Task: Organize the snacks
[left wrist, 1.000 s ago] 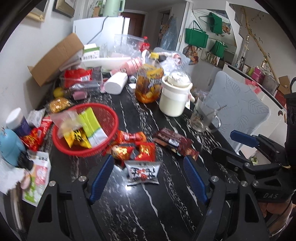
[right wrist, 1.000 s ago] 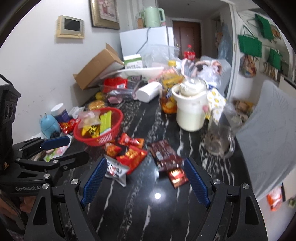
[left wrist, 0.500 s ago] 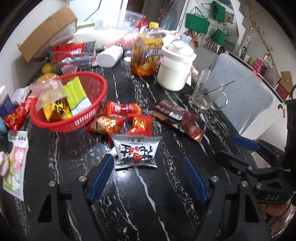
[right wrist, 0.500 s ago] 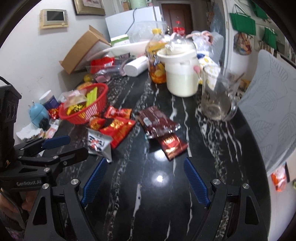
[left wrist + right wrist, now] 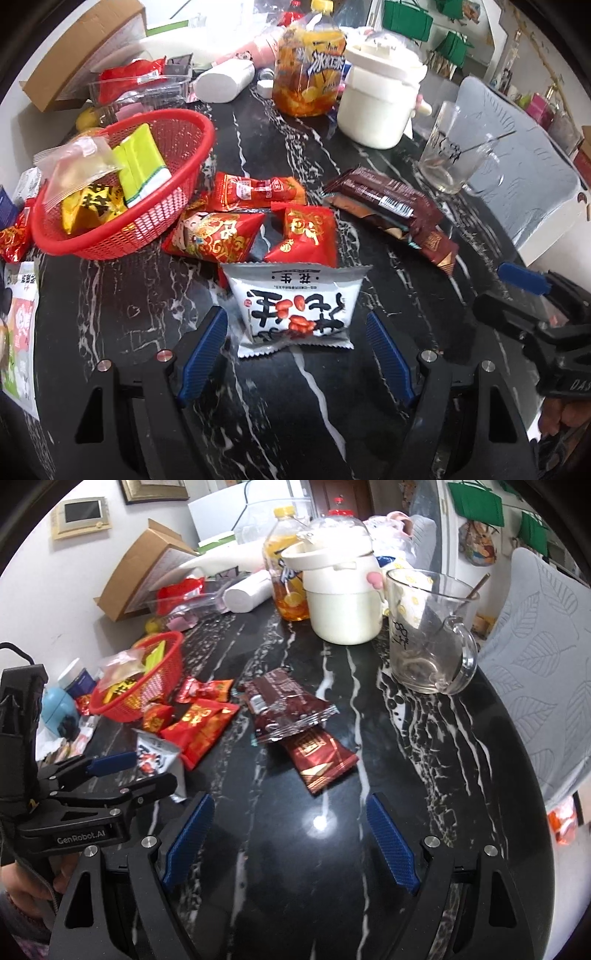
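Observation:
A white peanut packet (image 5: 295, 306) lies on the black marble table between the tips of my open left gripper (image 5: 295, 354); it also shows in the right wrist view (image 5: 157, 757). Red snack packets (image 5: 218, 236) lie just beyond it, beside a red basket (image 5: 155, 225) that holds yellow and green packets. Brown chocolate packets (image 5: 291, 709) lie ahead of my open, empty right gripper (image 5: 290, 842), with a dark red packet (image 5: 319, 755) nearest to it. The left gripper (image 5: 110, 768) shows at the left of the right wrist view.
A glass mug (image 5: 428, 631), a white pot (image 5: 340, 598) and an orange drink bottle (image 5: 310, 70) stand at the back. A cardboard box (image 5: 144, 576) and clutter line the wall. A grey chair (image 5: 546, 664) stands at the table's right edge.
Both grippers have moved forward and down toward the table. The white peanut packet now lies between the left fingertips; the brown packets are closer to the right gripper.

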